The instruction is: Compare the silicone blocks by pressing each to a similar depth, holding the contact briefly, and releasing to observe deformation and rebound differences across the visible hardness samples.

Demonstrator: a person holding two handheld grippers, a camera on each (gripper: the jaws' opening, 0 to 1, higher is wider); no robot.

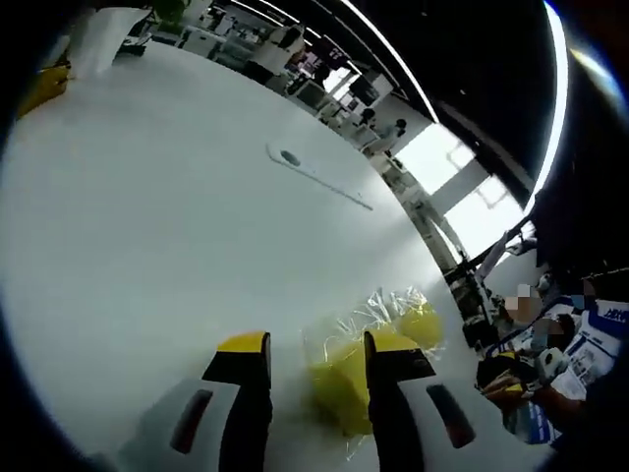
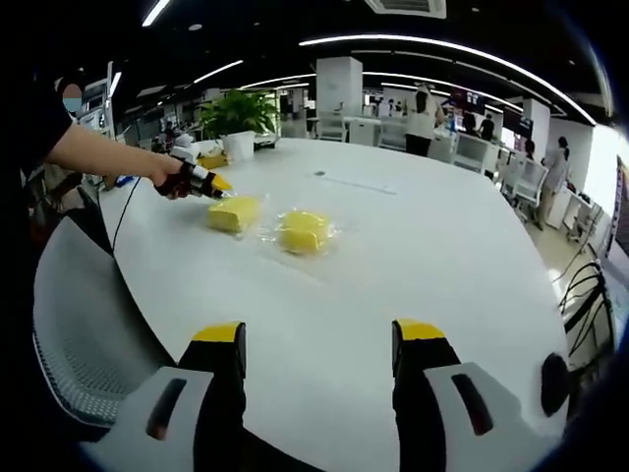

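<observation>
Currently two yellow silicone blocks sit side by side on the white worktop (image 2: 413, 256), both in clear plastic wrap. Left block (image 2: 234, 213), right block (image 2: 304, 231), a small gap between them. Left tool (image 2: 208, 183) is held at the left block's near corner, tips touching or just shy, can't tell which; in its own view (image 1: 316, 356) the jaws are spread, one yellow-tipped jaw over the wrapped block (image 1: 339, 379). Right tool (image 2: 321, 340) hovers well back from both blocks, jaws spread, nothing held. Potted plant (image 2: 239, 113) at the worktop's far end.
</observation>
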